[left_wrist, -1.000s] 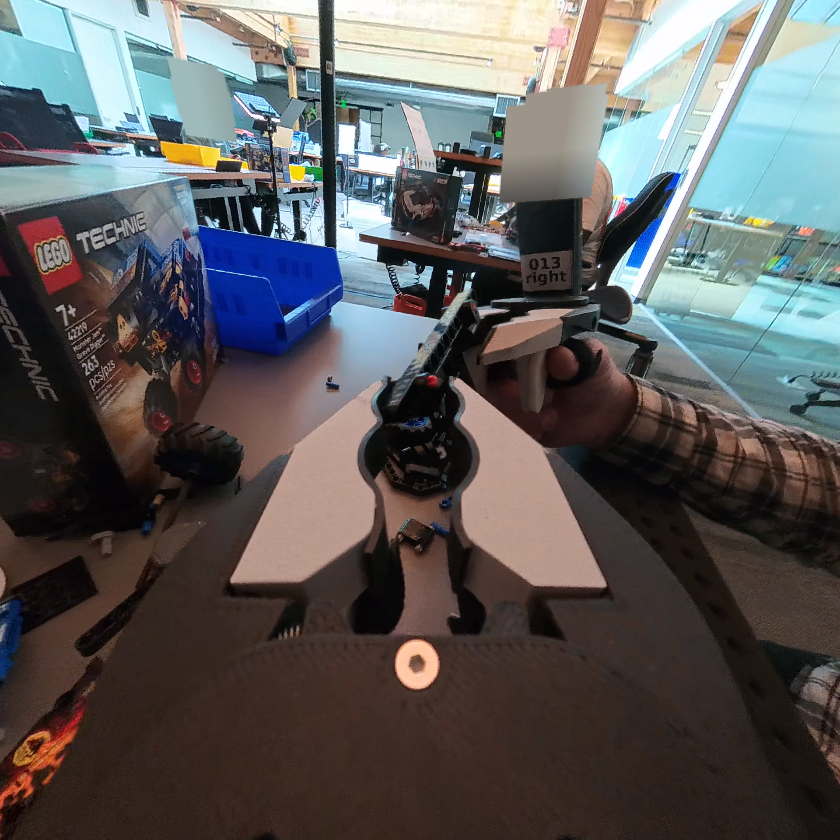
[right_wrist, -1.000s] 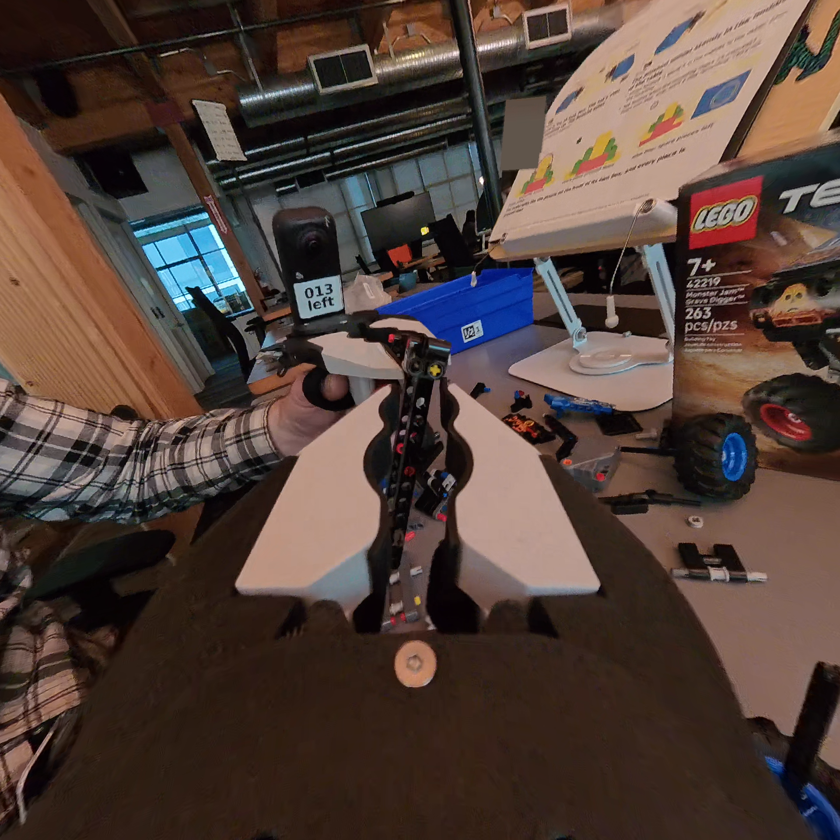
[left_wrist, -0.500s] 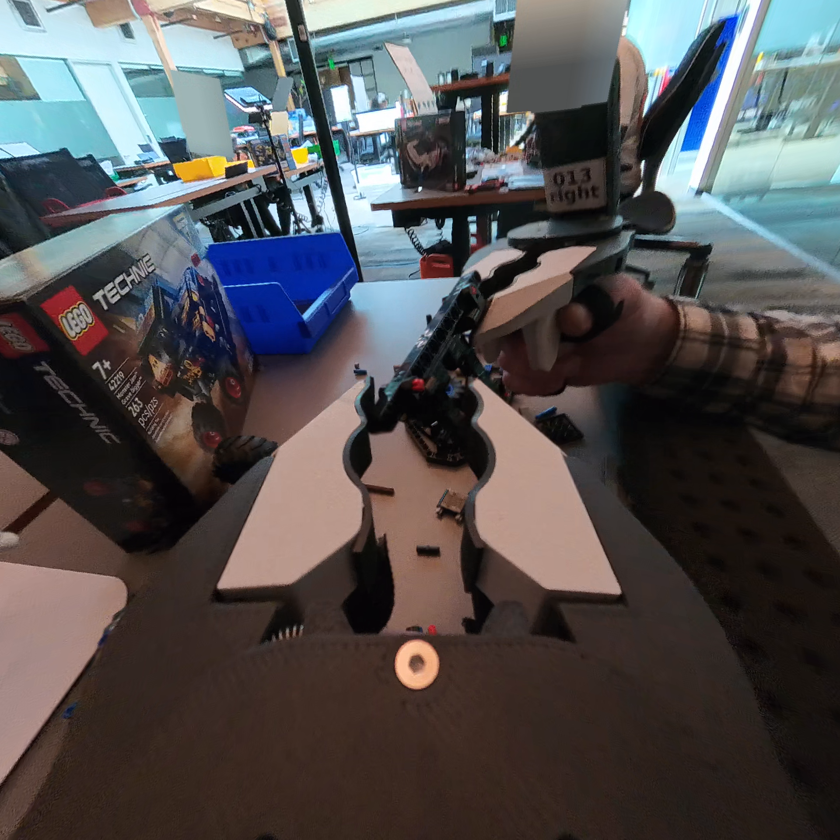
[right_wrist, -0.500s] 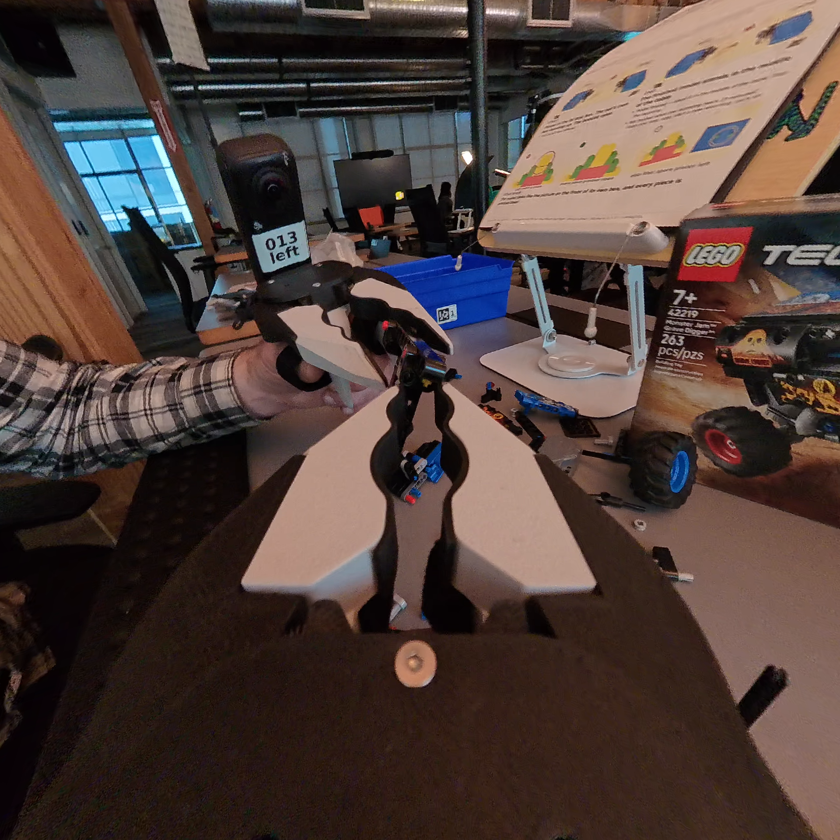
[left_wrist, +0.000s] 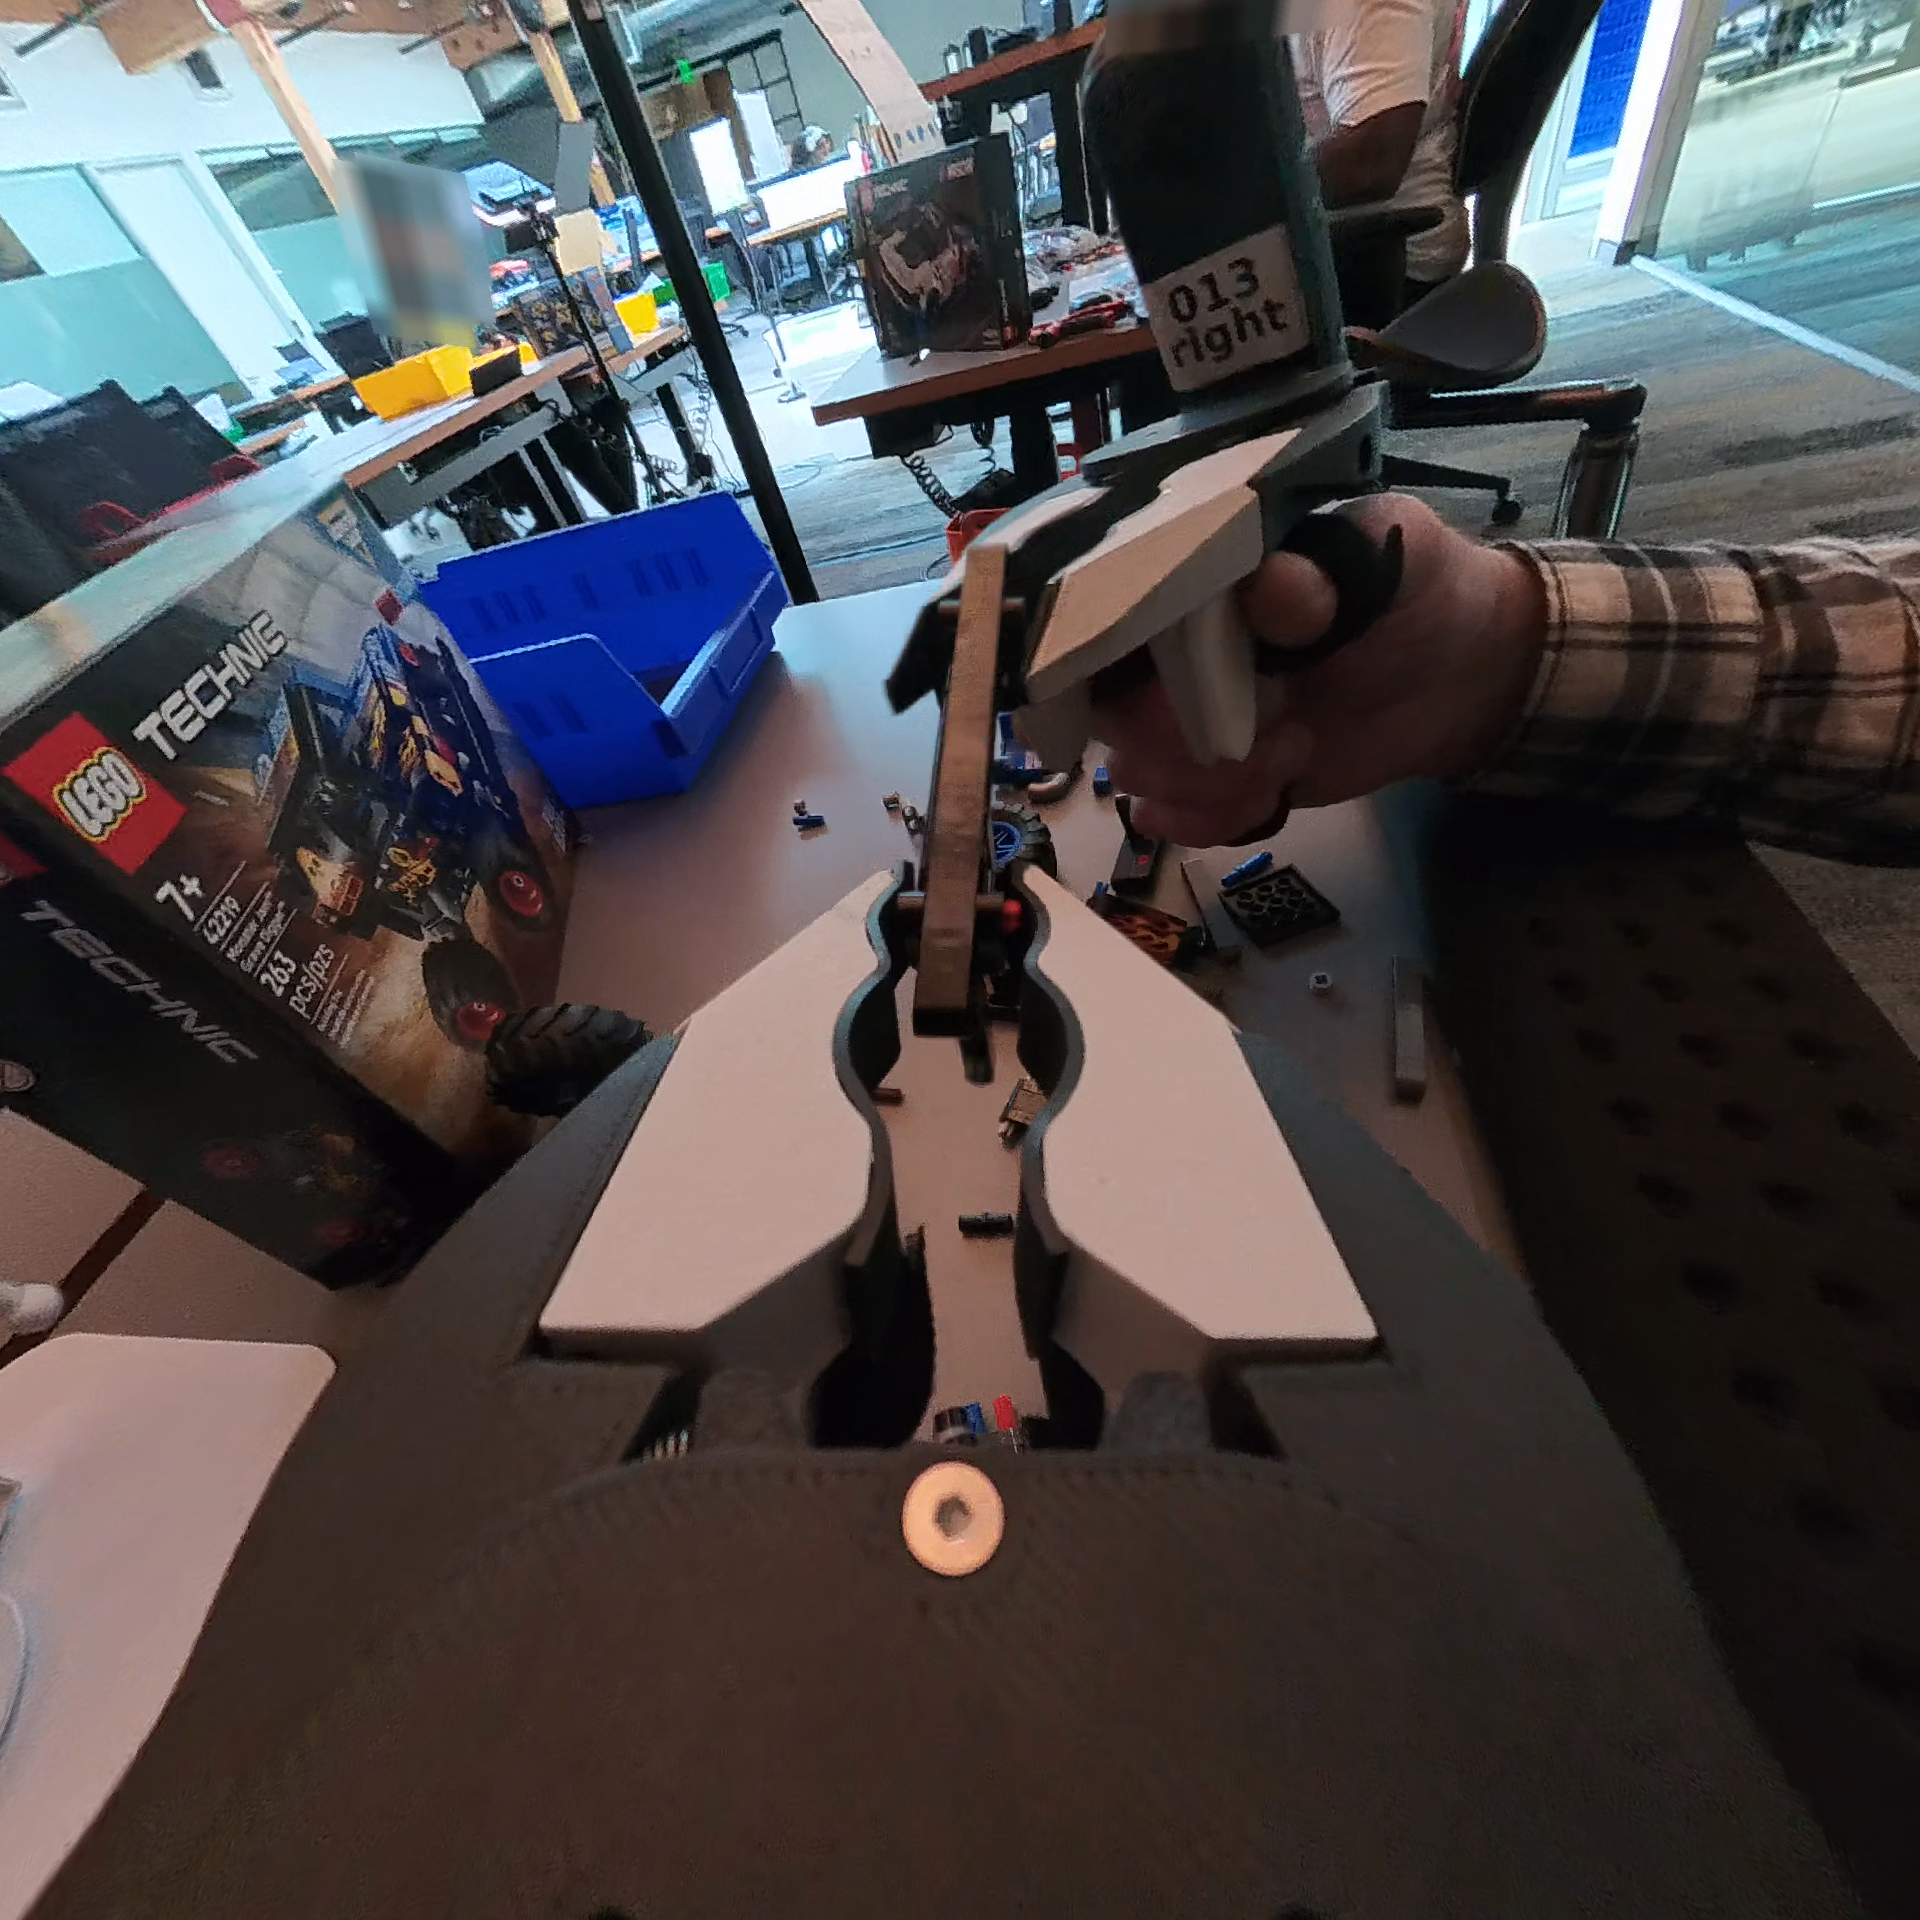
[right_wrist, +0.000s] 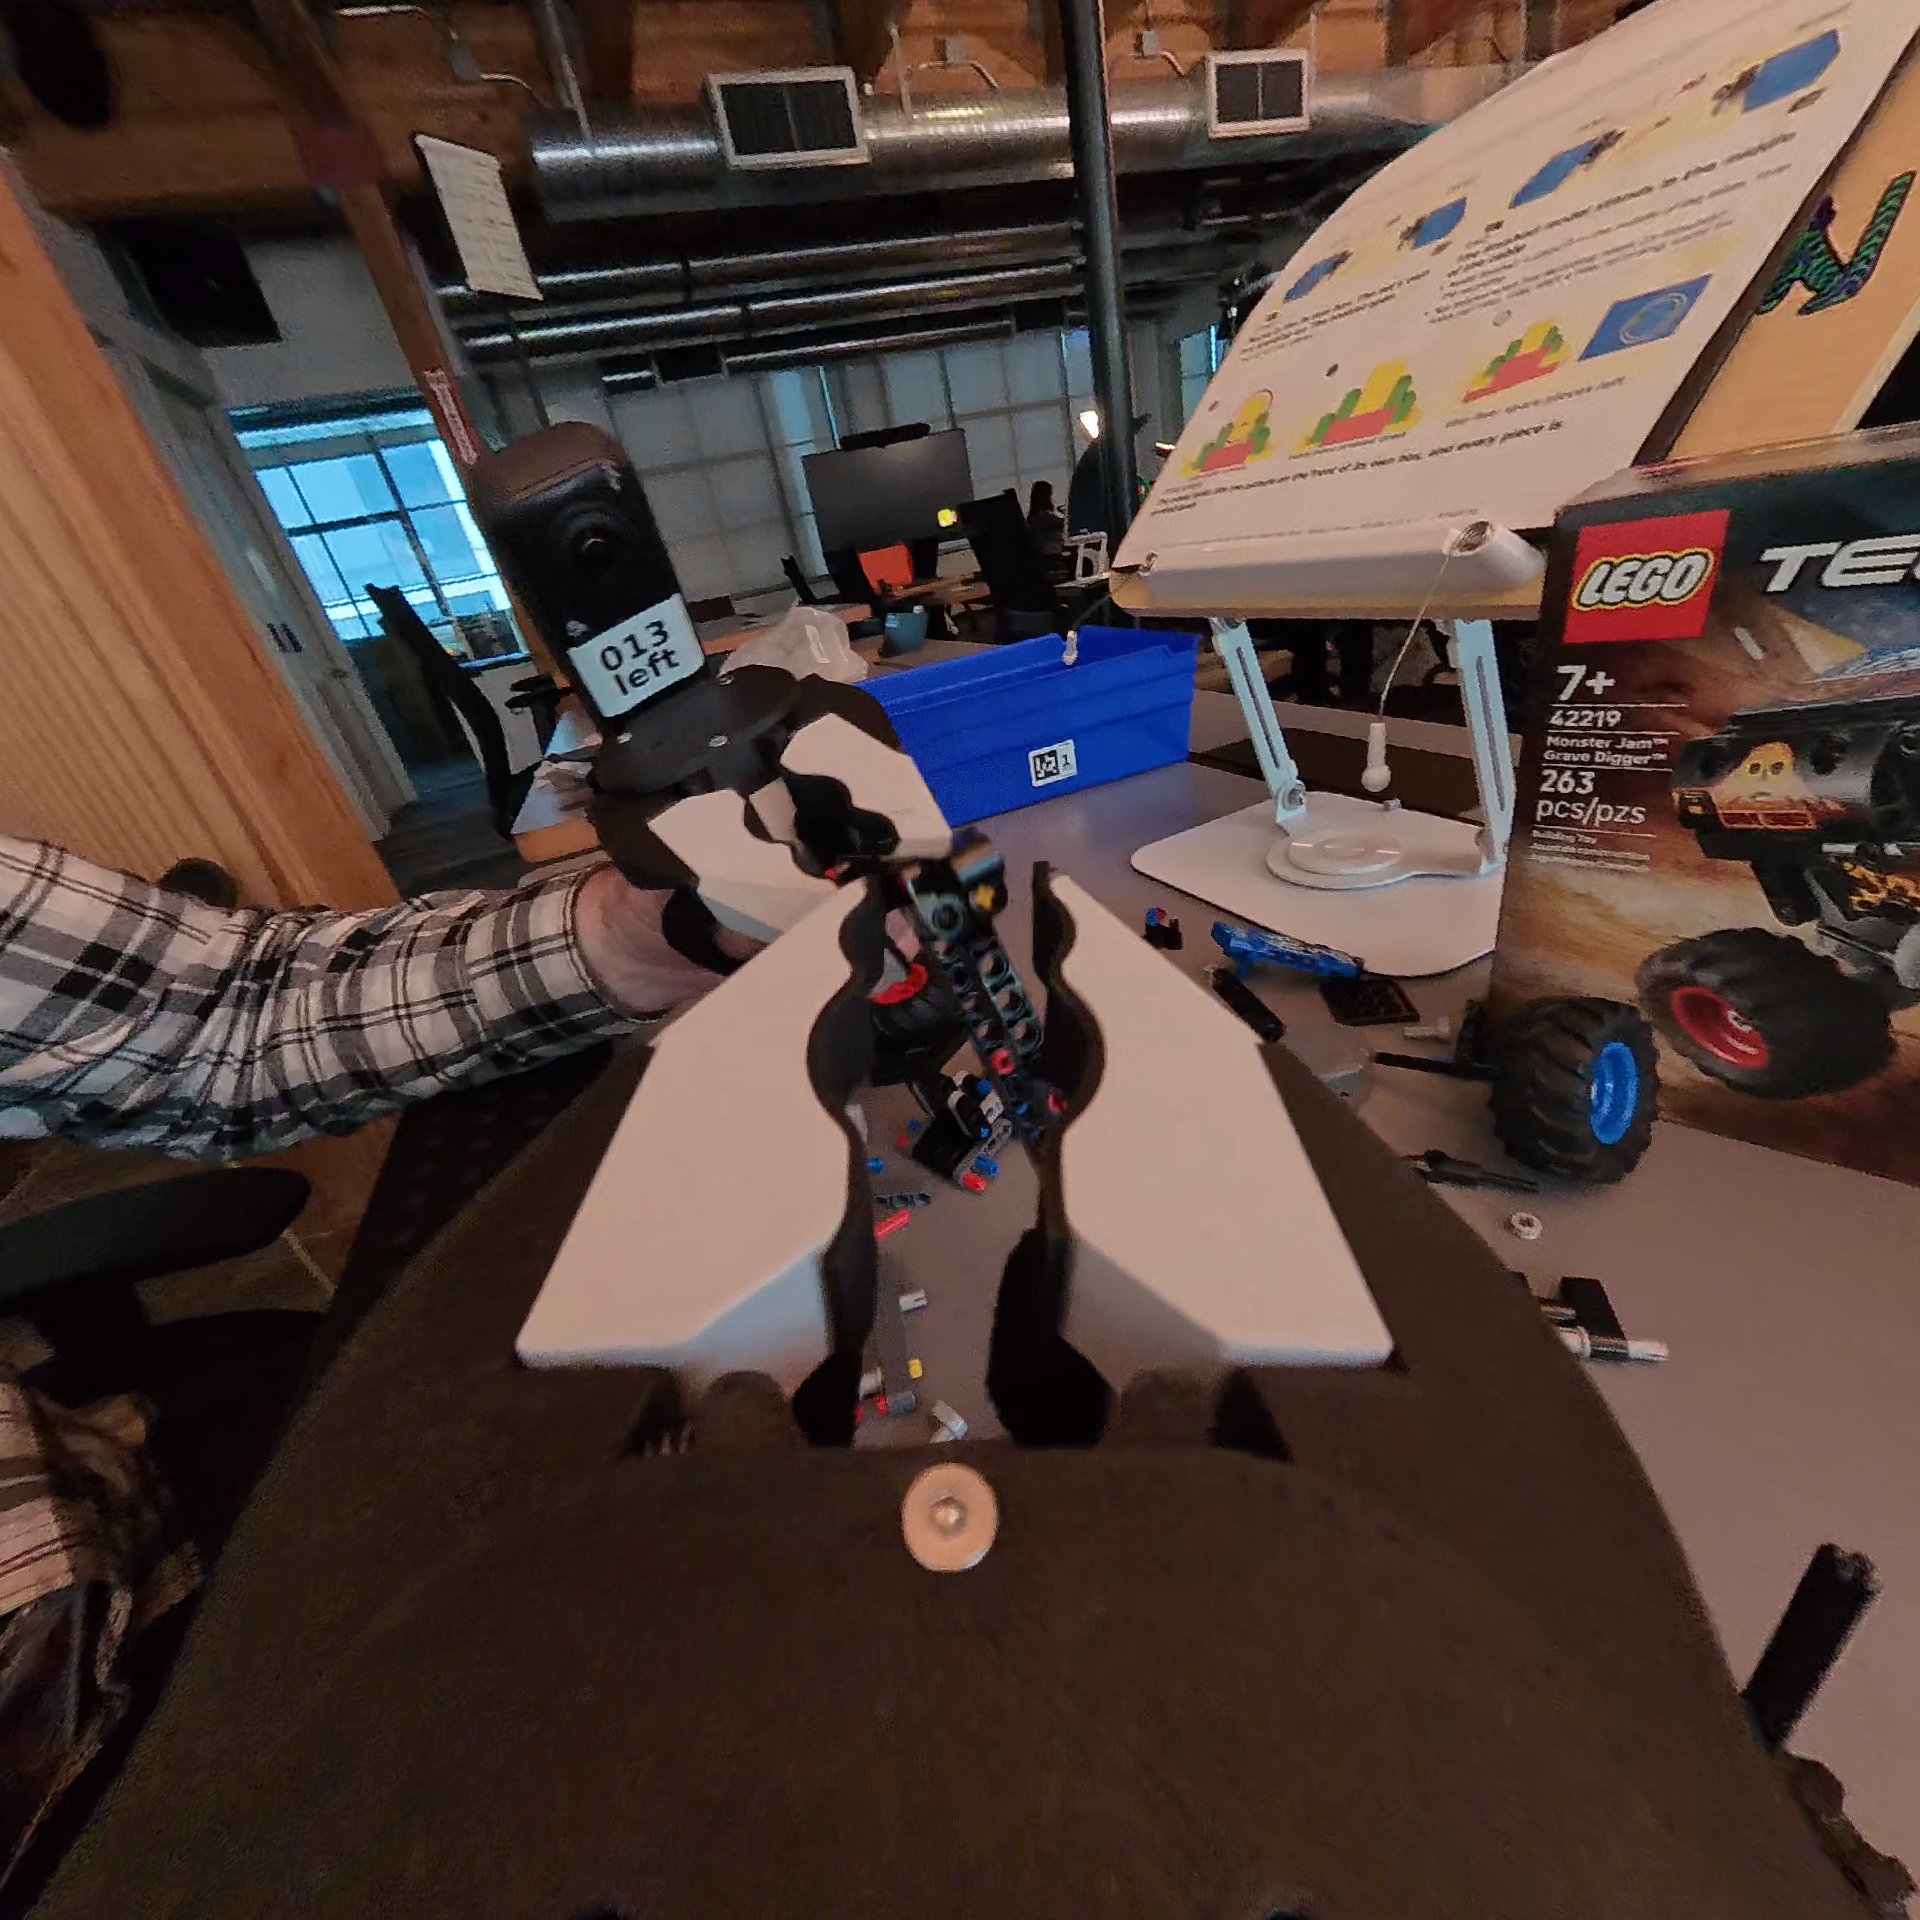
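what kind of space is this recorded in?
Likely an open-plan office or lab used as a toy-building station: rows of desks and office chairs, exposed ceiling ducts, and a table with a kit box and loose pieces.

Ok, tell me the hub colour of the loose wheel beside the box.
Blue, on the loose wheel; clearest in the right wrist view.

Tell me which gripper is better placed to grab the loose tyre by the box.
Left, probably: the tyre lies right beside the left gripper; the right gripper is farther off. Both grip the black beam.

Toy box (left_wrist: 239, 883) crowding left, seemingly.
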